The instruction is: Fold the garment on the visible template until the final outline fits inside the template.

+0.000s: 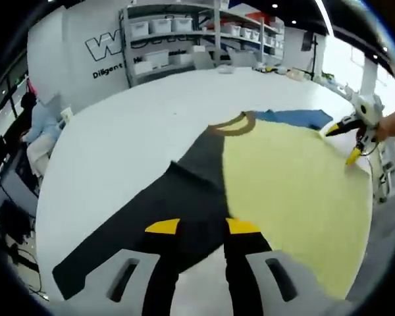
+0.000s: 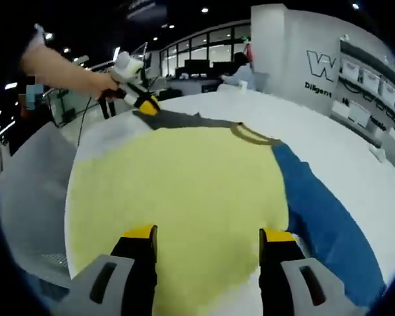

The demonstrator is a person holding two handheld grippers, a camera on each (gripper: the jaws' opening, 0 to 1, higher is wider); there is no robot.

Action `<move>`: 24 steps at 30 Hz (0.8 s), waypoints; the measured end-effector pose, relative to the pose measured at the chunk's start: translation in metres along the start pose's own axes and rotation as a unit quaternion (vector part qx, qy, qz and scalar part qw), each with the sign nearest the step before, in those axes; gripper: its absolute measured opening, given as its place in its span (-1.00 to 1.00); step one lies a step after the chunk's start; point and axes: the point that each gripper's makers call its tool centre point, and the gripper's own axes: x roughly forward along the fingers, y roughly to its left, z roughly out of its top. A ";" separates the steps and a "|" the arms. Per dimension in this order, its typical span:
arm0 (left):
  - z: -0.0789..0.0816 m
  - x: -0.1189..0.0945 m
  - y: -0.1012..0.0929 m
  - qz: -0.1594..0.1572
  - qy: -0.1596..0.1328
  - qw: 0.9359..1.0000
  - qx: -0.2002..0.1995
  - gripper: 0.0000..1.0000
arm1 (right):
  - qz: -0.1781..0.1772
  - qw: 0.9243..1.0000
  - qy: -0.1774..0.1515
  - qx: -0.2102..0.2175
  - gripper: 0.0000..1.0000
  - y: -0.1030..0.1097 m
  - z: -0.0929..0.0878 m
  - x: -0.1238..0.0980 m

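Yellow-tipped jaws of the left gripper (image 1: 202,227) stand apart over the dark sleeve of the garment (image 2: 184,191), which lies flat on the white bench (image 1: 131,131); the right gripper (image 2: 206,234) hovers released above the yellow body. No template outline can be made out. Judgement: pinch the sleeve edge cleanly and fold it inward flat, without dragging the body.

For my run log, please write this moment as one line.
garment: spread flat on white table | dark sleeve: between left gripper jaws | right gripper: open over yellow body | fold: not started
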 end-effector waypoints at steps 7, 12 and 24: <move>-0.009 0.013 -0.087 -0.080 -0.006 0.997 0.015 -0.36 | -0.106 0.986 -0.005 0.129 0.12 -0.103 -0.023 -0.020; -0.033 0.011 -0.128 -0.106 0.012 0.994 0.013 -0.35 | -0.173 0.968 0.024 0.178 0.08 -0.154 -0.052 -0.034; -0.085 -0.001 -0.145 -0.106 0.062 0.990 0.071 -0.16 | -0.192 0.972 0.044 0.125 0.27 -0.181 -0.063 -0.036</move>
